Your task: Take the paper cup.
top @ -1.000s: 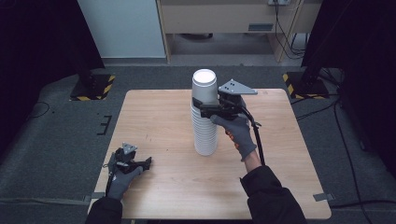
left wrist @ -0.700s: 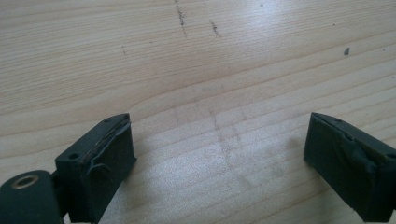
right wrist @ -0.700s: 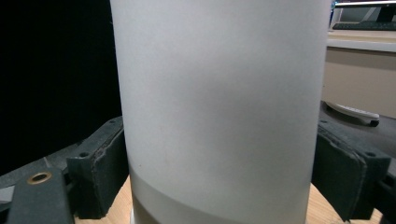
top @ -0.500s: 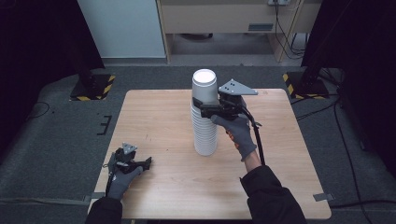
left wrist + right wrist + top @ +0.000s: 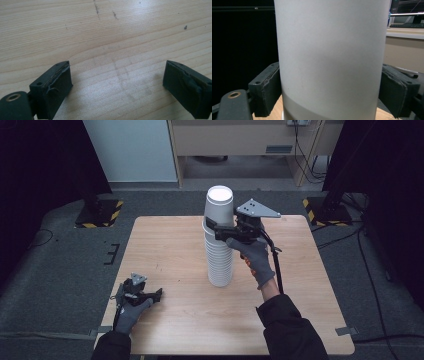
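A tall stack of upturned white paper cups (image 5: pixel 220 265) stands at the middle of the wooden table (image 5: pixel 305 315). The top cup (image 5: pixel 219 205) sits a little raised on the stack, and my right gripper (image 5: pixel 220 231) is shut on its wall from the right side. In the right gripper view the top cup (image 5: pixel 332 50) sits between both pads, with the right gripper (image 5: pixel 330 92) pressed against it. My left gripper (image 5: pixel 150 296) rests low at the table's front left, open, with bare wood (image 5: pixel 112 30) between the jaws of the left gripper (image 5: pixel 117 85).
The right gripper's cable (image 5: pixel 276 270) trails along the forearm toward the front edge. Beyond the table are a white panel (image 5: pixel 130 150), a wooden cabinet (image 5: pixel 240 137) and two yellow-black striped stand bases (image 5: pixel 97 215) on the grey floor.
My right gripper and the top cup have risen slightly on the stack. The left gripper has stayed where it was.
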`<state>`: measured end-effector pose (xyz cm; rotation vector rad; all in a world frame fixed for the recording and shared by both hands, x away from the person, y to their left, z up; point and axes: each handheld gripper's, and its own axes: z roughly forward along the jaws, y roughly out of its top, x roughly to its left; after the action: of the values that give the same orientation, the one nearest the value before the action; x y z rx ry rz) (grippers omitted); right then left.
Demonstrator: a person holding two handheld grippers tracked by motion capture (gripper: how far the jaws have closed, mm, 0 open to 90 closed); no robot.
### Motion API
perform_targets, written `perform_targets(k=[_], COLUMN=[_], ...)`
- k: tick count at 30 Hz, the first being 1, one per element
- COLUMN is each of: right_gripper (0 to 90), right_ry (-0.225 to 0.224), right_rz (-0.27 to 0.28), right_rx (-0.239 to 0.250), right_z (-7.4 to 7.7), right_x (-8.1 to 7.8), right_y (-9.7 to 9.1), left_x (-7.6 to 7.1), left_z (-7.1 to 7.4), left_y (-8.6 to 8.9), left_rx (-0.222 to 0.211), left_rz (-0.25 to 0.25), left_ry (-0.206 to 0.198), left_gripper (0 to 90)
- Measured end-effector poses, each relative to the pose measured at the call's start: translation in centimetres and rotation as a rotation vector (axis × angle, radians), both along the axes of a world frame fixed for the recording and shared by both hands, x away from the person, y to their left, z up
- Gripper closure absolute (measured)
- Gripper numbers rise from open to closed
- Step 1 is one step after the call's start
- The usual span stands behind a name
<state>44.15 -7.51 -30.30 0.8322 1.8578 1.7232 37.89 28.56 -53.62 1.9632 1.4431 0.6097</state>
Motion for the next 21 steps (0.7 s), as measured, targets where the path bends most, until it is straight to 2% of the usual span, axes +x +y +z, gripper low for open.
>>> perform_targets(k=[21], right_gripper=[15.0], right_ry=[-0.032], right_rz=[-0.010], right_rx=[0.048], right_z=[2.5], right_x=[-0.4], right_y=[-0.1], left_x=[0.0], left_z=[0.0], left_y=[0.0], left_rx=[0.000], left_rz=[0.000], left_ry=[0.000], left_gripper=[7.6])
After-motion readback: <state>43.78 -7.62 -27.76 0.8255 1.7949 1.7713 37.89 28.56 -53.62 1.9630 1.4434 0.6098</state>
